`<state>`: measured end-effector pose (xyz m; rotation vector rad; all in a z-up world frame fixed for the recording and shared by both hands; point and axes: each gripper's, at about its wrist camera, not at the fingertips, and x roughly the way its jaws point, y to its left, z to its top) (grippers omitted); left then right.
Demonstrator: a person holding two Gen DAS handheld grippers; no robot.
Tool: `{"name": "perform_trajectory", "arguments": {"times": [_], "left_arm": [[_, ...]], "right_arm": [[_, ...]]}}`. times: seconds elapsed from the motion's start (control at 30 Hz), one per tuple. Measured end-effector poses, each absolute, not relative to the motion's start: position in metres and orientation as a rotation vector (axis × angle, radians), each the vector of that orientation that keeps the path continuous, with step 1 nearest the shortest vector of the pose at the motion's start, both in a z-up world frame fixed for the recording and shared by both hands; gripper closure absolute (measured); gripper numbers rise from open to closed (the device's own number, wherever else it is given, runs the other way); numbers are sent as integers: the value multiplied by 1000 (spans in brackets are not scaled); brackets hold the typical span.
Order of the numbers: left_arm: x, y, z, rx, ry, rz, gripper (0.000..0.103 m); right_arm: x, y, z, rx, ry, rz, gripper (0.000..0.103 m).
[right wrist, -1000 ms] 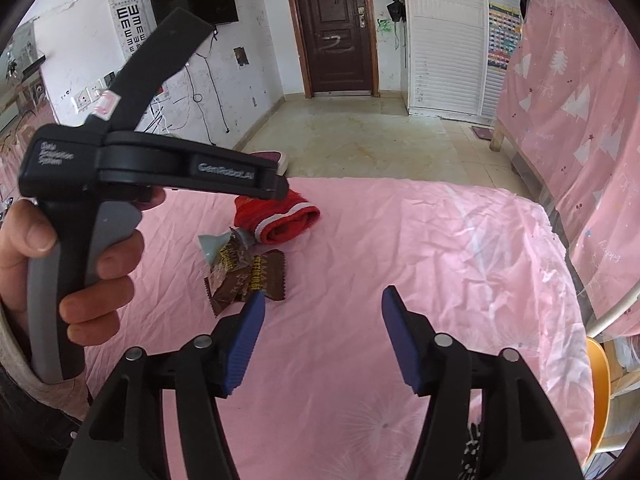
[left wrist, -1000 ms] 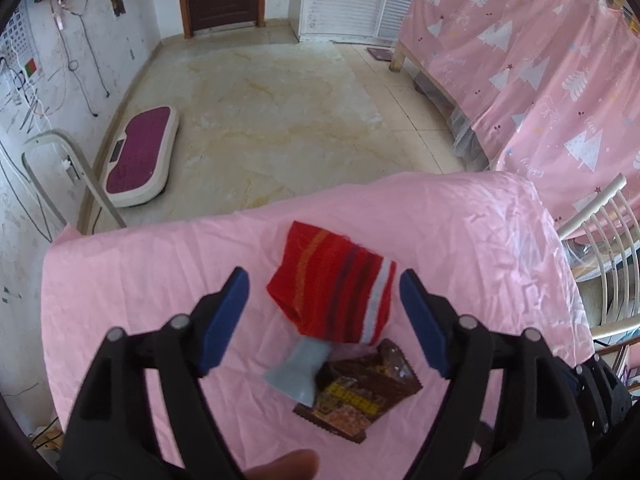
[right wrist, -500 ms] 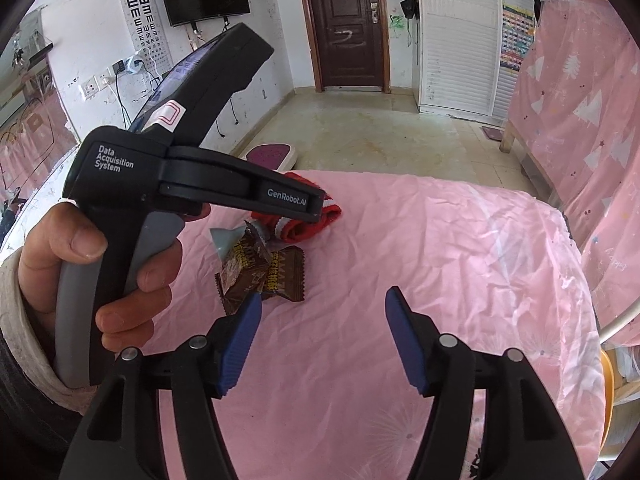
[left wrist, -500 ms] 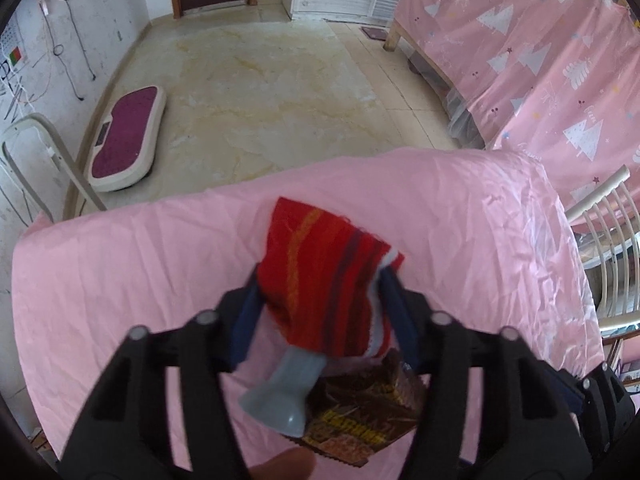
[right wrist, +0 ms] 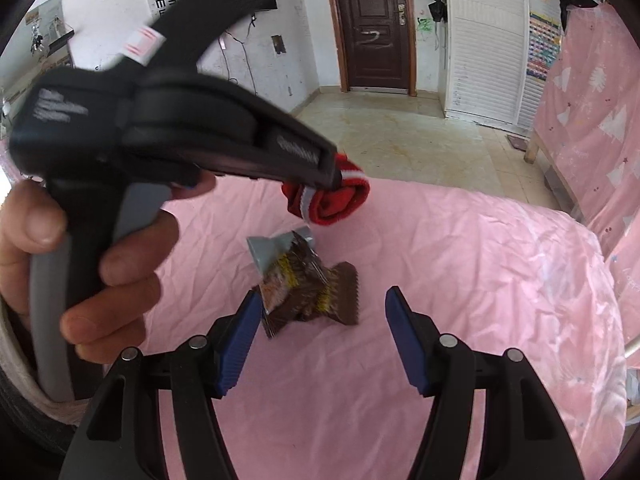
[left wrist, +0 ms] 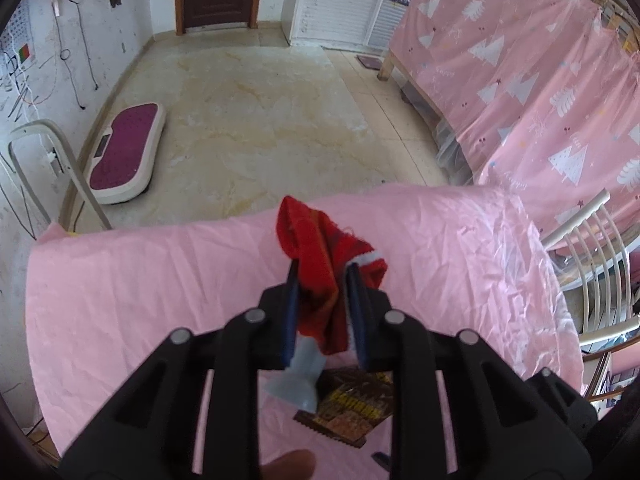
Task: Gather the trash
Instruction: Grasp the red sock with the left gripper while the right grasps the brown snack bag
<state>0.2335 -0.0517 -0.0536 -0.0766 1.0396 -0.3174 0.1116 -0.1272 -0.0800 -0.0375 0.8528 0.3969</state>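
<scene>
So the left hand-held gripper (left wrist: 322, 312) is clamping down on the red striped sock (left wrist: 326, 256), blue pads squeezing the fabric from both sides, and the sock is bunching up just above the pink-covered desk (left wrist: 120, 280). The brown snack wrappers (right wrist: 308, 288) are lying on the desk right below it, near side, with a grey-blue wrapper end sticking out. The right hand-held gripper (right wrist: 320, 340) is hanging open over them, wrappers sitting between its pads but not being touched
</scene>
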Motion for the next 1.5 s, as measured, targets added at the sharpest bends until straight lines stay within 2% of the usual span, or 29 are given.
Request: {"name": "perform_trajectory", "arguments": {"times": [0.27, 0.33, 0.47, 0.67, 0.77, 1.1, 1.5], "left_arm": [[229, -31, -41, -108, 1006, -289, 82], [228, -28, -40, -114, 1003, -279, 82], [225, -22, -39, -119, 1001, -261, 82], [223, -16, -39, -120, 997, -242, 82], [221, -16, -39, -117, 994, -237, 82], [209, -15, -33, -98, 983, -219, 82], [189, -45, -13, -39, 947, -222, 82]], "right_arm": [[124, -108, -85, -47, 837, 438, 50], [124, -102, -87, -64, 832, 452, 55], [122, -94, -89, -98, 834, 471, 71], [114, -81, -90, -156, 826, 495, 81], [109, -73, -95, -183, 841, 496, 94], [99, -76, -90, -166, 829, 486, 96], [83, -130, -63, -94, 767, 430, 96]]}}
